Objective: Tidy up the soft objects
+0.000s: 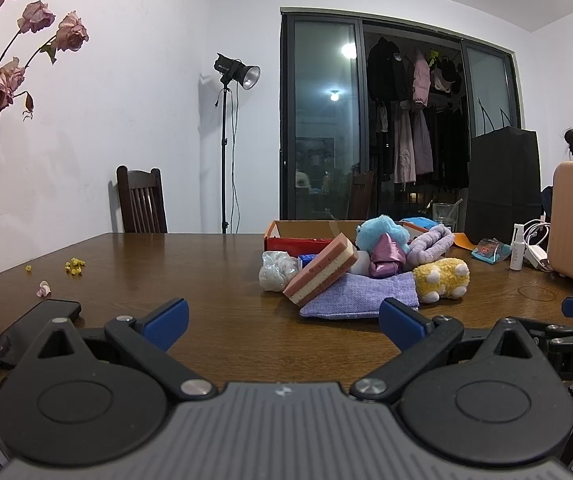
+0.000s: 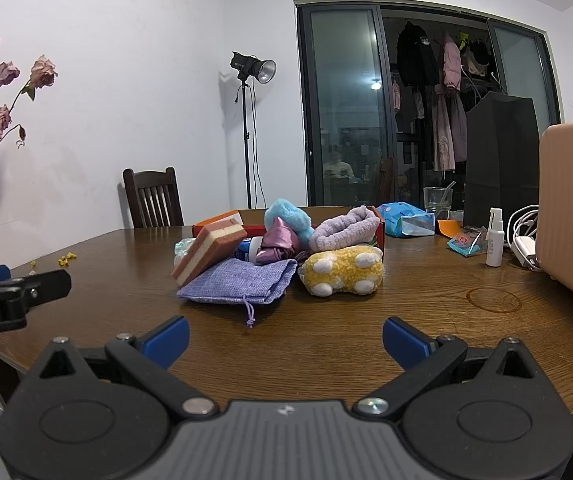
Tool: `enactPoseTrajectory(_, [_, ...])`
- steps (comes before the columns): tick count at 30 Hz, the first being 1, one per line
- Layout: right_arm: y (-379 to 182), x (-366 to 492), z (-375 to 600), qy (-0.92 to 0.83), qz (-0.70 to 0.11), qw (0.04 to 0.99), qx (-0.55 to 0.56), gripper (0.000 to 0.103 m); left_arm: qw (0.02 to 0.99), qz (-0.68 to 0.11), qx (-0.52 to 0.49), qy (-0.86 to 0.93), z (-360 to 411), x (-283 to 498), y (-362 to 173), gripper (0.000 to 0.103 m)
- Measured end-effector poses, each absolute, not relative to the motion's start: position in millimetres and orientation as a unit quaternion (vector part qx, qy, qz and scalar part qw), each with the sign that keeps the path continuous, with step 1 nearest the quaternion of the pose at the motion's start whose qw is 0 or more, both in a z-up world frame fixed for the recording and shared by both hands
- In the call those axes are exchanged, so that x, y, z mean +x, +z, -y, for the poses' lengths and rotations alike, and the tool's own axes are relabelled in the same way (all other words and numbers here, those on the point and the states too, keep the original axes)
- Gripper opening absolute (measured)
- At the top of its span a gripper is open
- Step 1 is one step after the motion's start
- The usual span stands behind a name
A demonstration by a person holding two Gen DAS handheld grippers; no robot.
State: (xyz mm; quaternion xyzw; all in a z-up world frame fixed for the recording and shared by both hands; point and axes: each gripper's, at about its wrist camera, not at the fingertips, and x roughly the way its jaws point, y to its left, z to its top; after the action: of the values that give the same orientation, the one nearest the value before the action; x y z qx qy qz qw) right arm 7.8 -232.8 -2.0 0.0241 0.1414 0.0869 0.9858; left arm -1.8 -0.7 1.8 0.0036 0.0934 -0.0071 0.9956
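Both grippers are held low and level over the near edge of the brown wooden table point(image 1: 214, 280), pointing forward toward the pile of soft things. The left gripper point(image 1: 284, 322) fills the bottom of its own view with its blue-padded fingers spread wide and nothing between them; the right gripper point(image 2: 285, 340) sits the same way at the bottom of its view, jaws wide and empty. Each tool's tip pokes into the other's frame edge, so they ride side by side, apart from the pile. At centre frame the pile lies in front of an orange cardboard box point(image 2: 222, 218): a purple drawstring pouch point(image 2: 242, 282) flat on the table nearest the grippers, a pink-and-cream sponge point(image 2: 210, 250) tilted against the heap, touching the pouch's back edge, a yellow plush paw point(image 2: 342, 270) just right of the pouch, a lilac fluffy band point(image 2: 344, 228) and a blue plush point(image 2: 288, 214) behind. Whether the band rests inside the box or on its rim is hard to tell.
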Motion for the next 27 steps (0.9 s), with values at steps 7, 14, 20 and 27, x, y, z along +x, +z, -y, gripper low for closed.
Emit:
enactPoseTrajectory(7, [-2, 8, 233, 0.086, -0.142, 0.986, 0.024, 0.103, 0.995, -0.097, 0.001, -0.007, 1, -2, 1, 0.103])
enactPoseTrajectory(14, [-1, 8, 237, 0.079, -0.134, 0.988, 0.025, 0.103, 0.995, -0.102, 0.000, -0.021, -6, 6, 5, 0.103])
enactPoseTrajectory(20, [4, 10, 246, 0.076, -0.099, 0.991, 0.044, 0.103, 0.995, -0.091, 0.002, -0.033, -19, 20, 11, 0.103])
enactPoseTrajectory(27, [12, 66, 249, 0.140, -0.143, 0.979, 0.049, 0.103, 0.982, -0.155, -0.016, -0.105, -28, 95, 14, 0.103])
